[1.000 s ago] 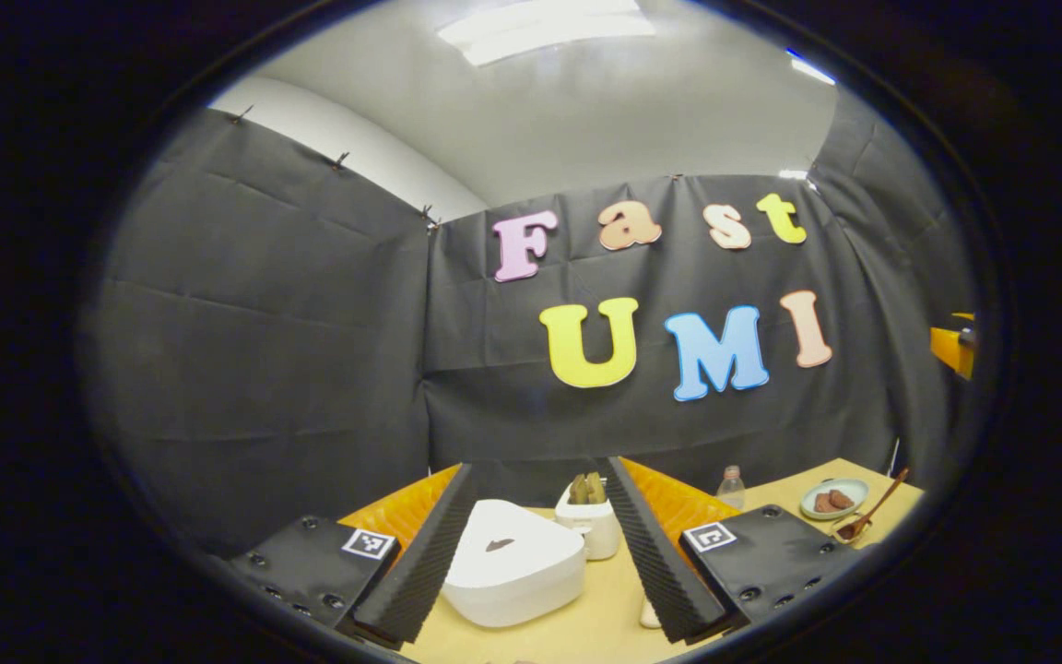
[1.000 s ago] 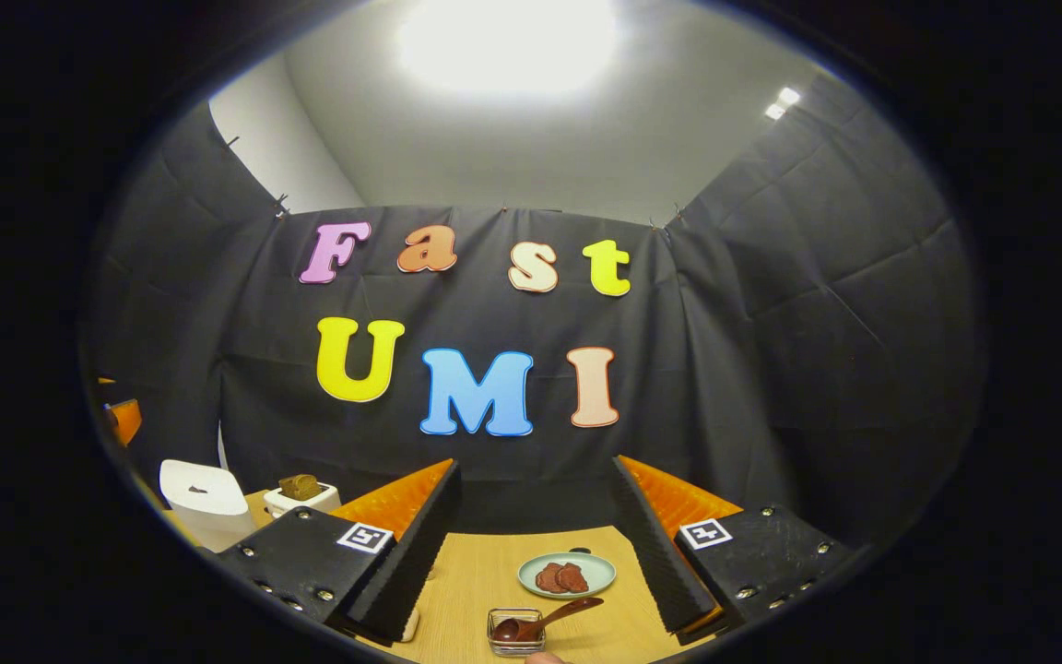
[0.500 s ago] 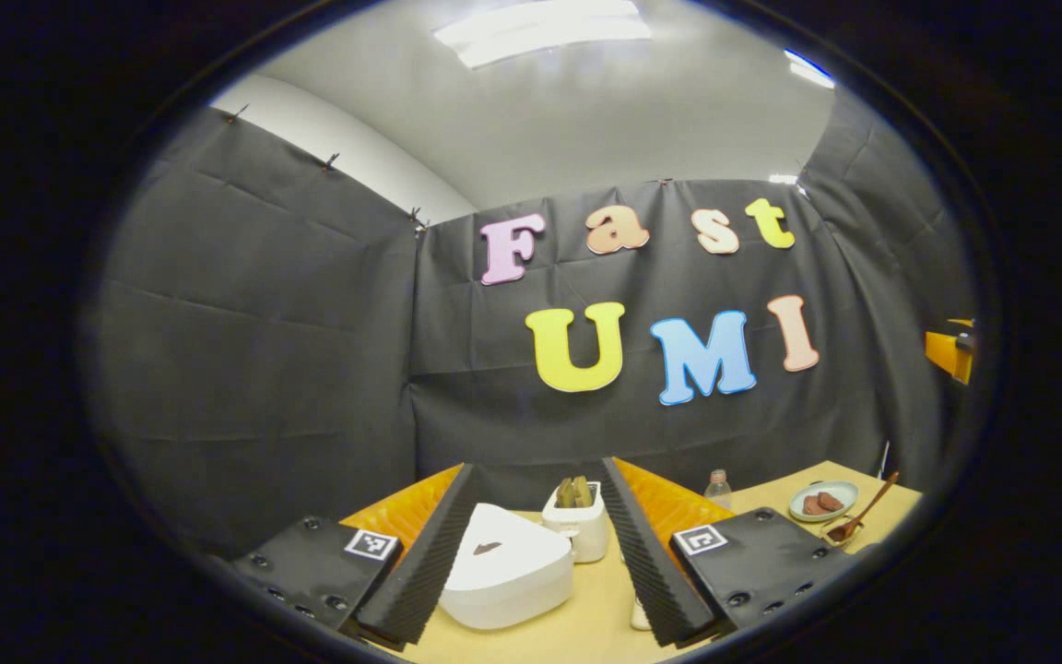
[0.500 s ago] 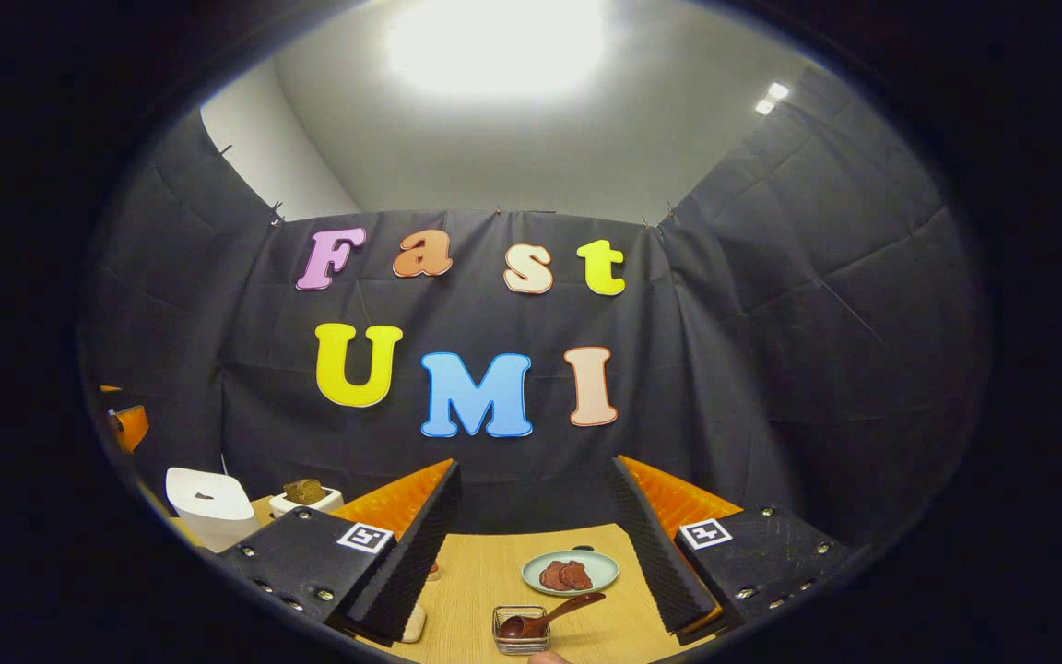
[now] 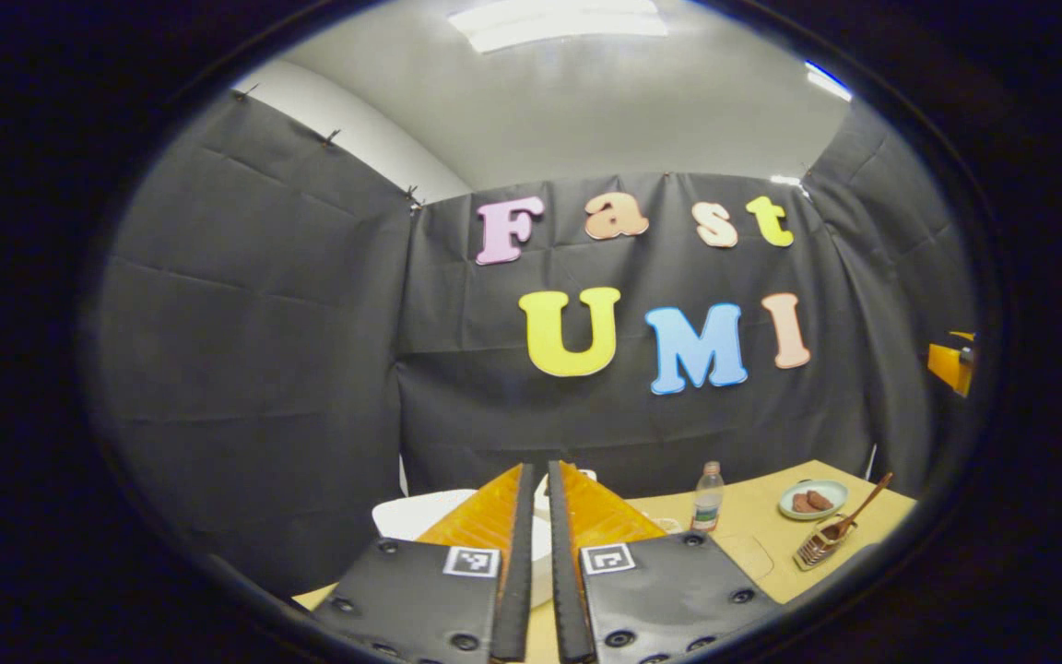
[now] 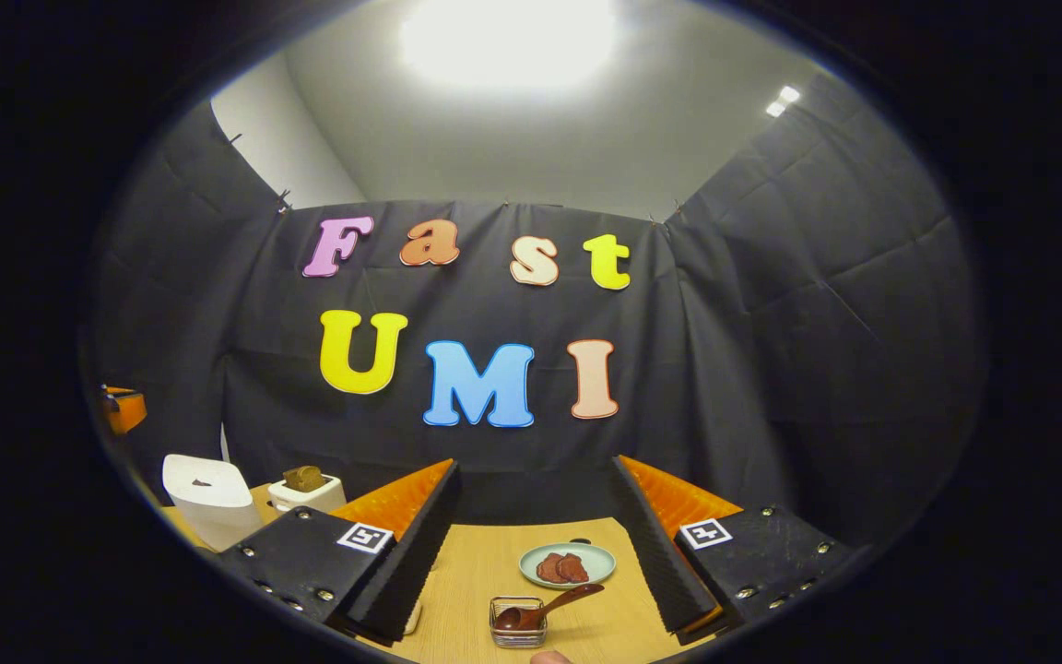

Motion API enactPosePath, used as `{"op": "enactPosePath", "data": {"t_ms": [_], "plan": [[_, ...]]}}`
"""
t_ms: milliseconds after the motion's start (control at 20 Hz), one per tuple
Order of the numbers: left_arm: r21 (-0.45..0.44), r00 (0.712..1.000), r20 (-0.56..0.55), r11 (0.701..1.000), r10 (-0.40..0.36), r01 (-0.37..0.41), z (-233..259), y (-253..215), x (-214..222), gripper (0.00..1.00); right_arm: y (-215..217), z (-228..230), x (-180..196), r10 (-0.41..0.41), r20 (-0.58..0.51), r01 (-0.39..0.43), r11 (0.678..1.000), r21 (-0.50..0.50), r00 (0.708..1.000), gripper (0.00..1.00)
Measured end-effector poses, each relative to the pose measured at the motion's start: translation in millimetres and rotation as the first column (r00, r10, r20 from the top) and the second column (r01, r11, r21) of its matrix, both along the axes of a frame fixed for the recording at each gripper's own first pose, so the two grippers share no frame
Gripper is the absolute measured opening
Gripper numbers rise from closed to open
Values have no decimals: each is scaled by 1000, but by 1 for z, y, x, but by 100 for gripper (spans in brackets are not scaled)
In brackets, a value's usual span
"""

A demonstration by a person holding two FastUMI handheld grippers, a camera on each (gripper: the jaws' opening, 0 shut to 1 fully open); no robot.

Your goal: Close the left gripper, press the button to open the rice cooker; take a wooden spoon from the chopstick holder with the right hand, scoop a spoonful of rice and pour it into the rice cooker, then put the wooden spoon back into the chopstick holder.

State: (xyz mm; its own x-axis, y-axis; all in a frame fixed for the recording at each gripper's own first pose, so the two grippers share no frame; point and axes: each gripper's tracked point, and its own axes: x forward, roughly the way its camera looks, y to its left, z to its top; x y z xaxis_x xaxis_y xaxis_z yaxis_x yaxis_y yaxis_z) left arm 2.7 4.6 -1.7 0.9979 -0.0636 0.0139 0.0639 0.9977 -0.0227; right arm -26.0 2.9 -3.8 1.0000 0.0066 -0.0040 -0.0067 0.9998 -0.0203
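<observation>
With my left gripper (image 5: pixel 532 553) clenched on nothing, the white rice cooker (image 5: pixel 407 516) lies dead ahead at twelve o'clock, just beyond its tips. My right gripper (image 6: pixel 531 544) is spread; the wooden spoon (image 6: pixel 545 609) rests at six o'clock, handle toward two.

The rice cooker (image 6: pixel 206 498), at eight o'clock in the right gripper view, looks like smooth white plastic with a soft sheen, and the table (image 6: pixel 485 576) is pale matt wood grain. At six o'clock a dark, polished wooden spoon (image 6: pixel 545 610) rests in a clear glossy holder (image 6: pixel 517 632), behind it a glazed, smooth plate (image 6: pixel 597 557). In the left gripper view a clear plastic bottle (image 5: pixel 706 498) stands at five o'clock, and the left gripper (image 5: pixel 537 553) has ribbed, matt, foam-like finger pads (image 5: pixel 519 553).
</observation>
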Motion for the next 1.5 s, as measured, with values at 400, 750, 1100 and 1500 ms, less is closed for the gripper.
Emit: {"op": "enactPosePath", "data": {"t_ms": [400, 750, 1100, 1500], "plan": [[-35, 999, -42, 999, -9, 8, -31, 35, 45, 8, 16, -8, -11, -36, -26, 35, 999, -36, 999, 98], [-47, 984, -168, 997, -60, 53, -96, 57, 107, 8, 23, -18, -26, -115, -56, 112, 992, -52, 992, 98], [-42, 948, -317, 999, -38, 26, -182, 71, 157, 8, 13, -19, -49, -204, -58, 200, 978, -67, 977, 98], [-90, 925, -380, 996, -11, -25, -223, 76, 174, 9, -2, -17, -55, -246, -69, 238, 966, -99, 967, 98]]}}
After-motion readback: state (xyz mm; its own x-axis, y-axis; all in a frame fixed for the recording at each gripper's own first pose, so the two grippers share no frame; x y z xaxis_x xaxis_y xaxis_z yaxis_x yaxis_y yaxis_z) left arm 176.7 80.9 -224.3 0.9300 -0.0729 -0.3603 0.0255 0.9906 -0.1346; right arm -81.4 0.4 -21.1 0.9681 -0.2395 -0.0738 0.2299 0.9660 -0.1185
